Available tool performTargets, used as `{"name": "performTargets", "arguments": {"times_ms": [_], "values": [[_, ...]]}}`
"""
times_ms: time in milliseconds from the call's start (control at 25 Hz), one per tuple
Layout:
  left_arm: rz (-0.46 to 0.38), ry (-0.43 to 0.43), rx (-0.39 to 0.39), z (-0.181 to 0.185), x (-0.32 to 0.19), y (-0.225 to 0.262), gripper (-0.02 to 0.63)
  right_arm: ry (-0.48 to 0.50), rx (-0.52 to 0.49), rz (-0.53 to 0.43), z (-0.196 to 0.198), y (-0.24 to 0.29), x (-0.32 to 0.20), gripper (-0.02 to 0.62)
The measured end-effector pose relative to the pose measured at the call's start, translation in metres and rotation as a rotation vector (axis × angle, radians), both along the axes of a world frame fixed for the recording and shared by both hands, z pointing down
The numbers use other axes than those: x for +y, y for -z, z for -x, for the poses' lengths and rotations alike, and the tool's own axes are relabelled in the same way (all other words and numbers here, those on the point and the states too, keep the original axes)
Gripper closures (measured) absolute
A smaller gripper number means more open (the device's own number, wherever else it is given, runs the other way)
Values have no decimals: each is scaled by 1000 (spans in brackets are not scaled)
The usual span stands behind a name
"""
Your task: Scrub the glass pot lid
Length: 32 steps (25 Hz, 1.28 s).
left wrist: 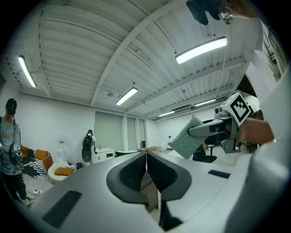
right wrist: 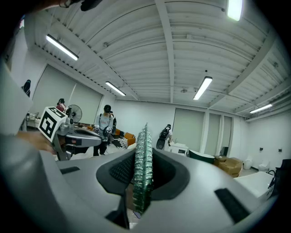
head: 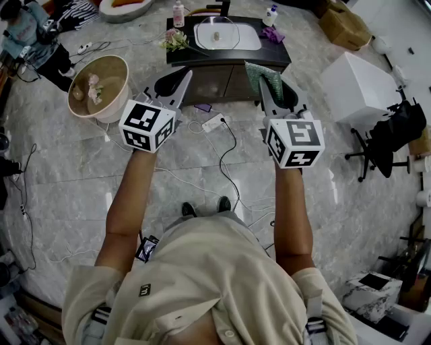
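Observation:
The glass pot lid (head: 217, 32) lies in the white sink (head: 249, 40) of a dark counter, far ahead of both grippers. My right gripper (head: 264, 82) is shut on a green scrubbing cloth (head: 263, 75), whose edge stands up between the jaws as the cloth (right wrist: 143, 168) in the right gripper view. The cloth (left wrist: 189, 138) also shows from the side in the left gripper view. My left gripper (head: 180, 82) is shut with nothing in it; its jaws meet at the left gripper (left wrist: 146, 159). Both are held up at arm's length, short of the counter.
On the counter (head: 277, 57) stand a clear bottle (head: 178, 13), a white bottle (head: 271, 15), flowers (head: 174, 40) and a purple cloth (head: 273, 34). A beige round basin (head: 101, 86), a power strip (head: 213, 123) with cables, a white box (head: 354, 87) and an office chair (head: 392, 138) are on the floor. A person (head: 30, 37) stands at far left.

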<state>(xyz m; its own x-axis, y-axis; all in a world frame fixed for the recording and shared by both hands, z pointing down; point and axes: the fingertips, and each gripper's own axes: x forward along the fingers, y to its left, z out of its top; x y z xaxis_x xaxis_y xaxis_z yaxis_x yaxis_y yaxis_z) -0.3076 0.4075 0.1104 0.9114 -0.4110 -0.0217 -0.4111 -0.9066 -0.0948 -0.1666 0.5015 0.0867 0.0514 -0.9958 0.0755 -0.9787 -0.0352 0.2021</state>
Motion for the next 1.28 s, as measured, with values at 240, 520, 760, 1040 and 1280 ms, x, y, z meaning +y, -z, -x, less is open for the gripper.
{"name": "performTargets", "arguments": {"times_ms": [240,520,760,1040,1280], "values": [[0,0,5,6,-2,0,584,-1,2,2,7,-1,-3,512],[-2,-8,5,11,-4,1,584,-9,7,3,11,2,-3,512],[6,-19,14,18,-6,-3,584,-21,7,7,21,-3,-4,512],[5,-35,29,19,-7,-4,584,-23,-17,-3,26,-1,-2,511],[-4,-42,9,1,-8,-10,584,-21,-54,-17,6,-5,-8,511]]}}
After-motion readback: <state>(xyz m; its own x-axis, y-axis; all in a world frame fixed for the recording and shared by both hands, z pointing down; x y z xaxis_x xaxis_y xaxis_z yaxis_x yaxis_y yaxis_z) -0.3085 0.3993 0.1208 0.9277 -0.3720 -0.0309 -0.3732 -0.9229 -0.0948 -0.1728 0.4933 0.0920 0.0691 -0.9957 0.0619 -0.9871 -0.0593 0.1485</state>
